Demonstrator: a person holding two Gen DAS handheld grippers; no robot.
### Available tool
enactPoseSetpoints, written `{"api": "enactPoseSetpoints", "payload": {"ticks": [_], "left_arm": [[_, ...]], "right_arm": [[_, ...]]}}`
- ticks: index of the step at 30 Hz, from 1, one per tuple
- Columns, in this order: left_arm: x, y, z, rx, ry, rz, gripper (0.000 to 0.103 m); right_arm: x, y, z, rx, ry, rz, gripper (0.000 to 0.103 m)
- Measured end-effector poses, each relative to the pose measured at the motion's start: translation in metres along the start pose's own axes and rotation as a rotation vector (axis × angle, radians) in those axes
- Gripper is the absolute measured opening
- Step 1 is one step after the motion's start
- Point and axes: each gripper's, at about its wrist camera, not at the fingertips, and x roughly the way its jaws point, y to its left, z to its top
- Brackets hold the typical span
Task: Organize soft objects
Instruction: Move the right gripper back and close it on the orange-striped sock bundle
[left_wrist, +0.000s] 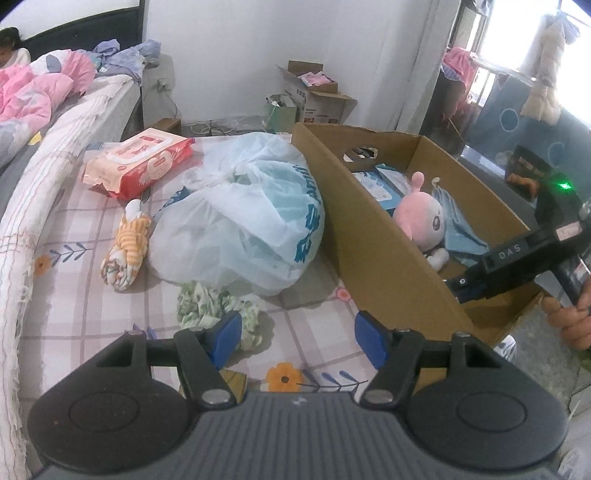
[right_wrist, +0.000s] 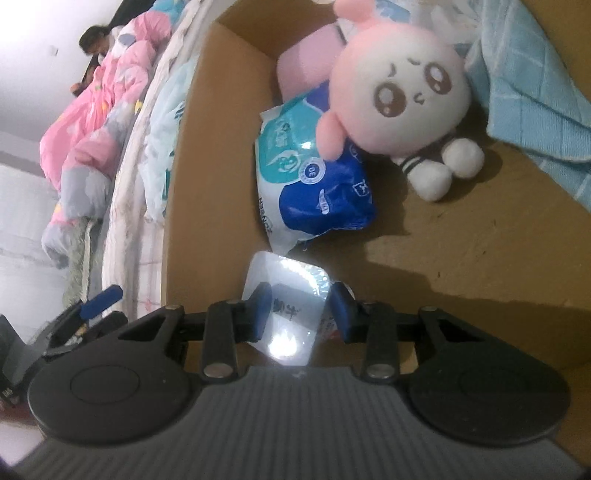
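A cardboard box (left_wrist: 373, 225) stands on the bed to the right. Inside it lie a pink plush doll (left_wrist: 421, 219), a blue cloth (left_wrist: 461, 229) and packs. My left gripper (left_wrist: 295, 334) is open and empty above the bed sheet, beside a green-patterned cloth bundle (left_wrist: 207, 306). My right gripper (right_wrist: 301, 308) is inside the box (right_wrist: 480, 251), shut on a shiny white packet (right_wrist: 290, 306). In front of it lie a blue and white tissue pack (right_wrist: 314, 184), the pink doll (right_wrist: 399, 92) and the blue cloth (right_wrist: 535, 92). The right gripper also shows in the left wrist view (left_wrist: 458, 286).
On the bed lie a full white plastic bag (left_wrist: 240, 218), a rolled orange-striped cloth (left_wrist: 125, 251) and a red wet-wipes pack (left_wrist: 140, 162). A rolled quilt (left_wrist: 33, 206) runs along the left. Pink bedding (right_wrist: 92, 129) and a child lie beyond. Cardboard boxes (left_wrist: 317, 96) stand by the wall.
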Motion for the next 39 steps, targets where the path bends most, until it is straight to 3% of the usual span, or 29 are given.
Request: {"api": "enactPoseSetpoints", "payload": {"ticks": [5,8,11,17,21,25,27,30,33,39], "left_arm": [[-0.001,0.005,-0.012,-0.004,0.003,0.024,0.071],[-0.004,0.012,-0.017,-0.018,-0.002,0.039,0.072],[-0.008,0.019,-0.021,-0.028,-0.013,0.063,0.073],[-0.019,0.037,-0.023,-0.034,-0.061,0.111,0.075],[-0.024,0.057,-0.014,-0.053,-0.098,0.148,0.075],[-0.020,0.075,-0.001,-0.045,-0.132,0.212,0.076],[-0.014,0.084,0.006,-0.033,-0.149,0.249,0.076],[0.001,0.099,0.016,-0.016,-0.154,0.288,0.076],[0.020,0.114,0.026,-0.034,-0.145,0.284,0.076],[0.065,0.144,0.036,-0.079,-0.099,0.274,0.073]], "right_arm": [[-0.005,-0.004,-0.005,0.025,0.010,0.008,0.036],[-0.013,-0.004,-0.008,0.021,-0.027,-0.003,0.045],[-0.031,0.005,-0.010,-0.004,-0.109,-0.053,0.054],[-0.070,0.046,-0.017,-0.099,-0.300,-0.122,0.060],[-0.073,0.094,-0.015,-0.186,-0.360,-0.066,0.069],[-0.048,0.148,-0.002,-0.254,-0.314,0.070,0.074],[-0.026,0.175,0.010,-0.265,-0.277,0.114,0.081],[0.016,0.215,0.035,-0.273,-0.190,0.155,0.081],[0.065,0.248,0.060,-0.271,-0.104,0.153,0.081],[0.173,0.272,0.112,-0.221,0.024,0.036,0.076]]}}
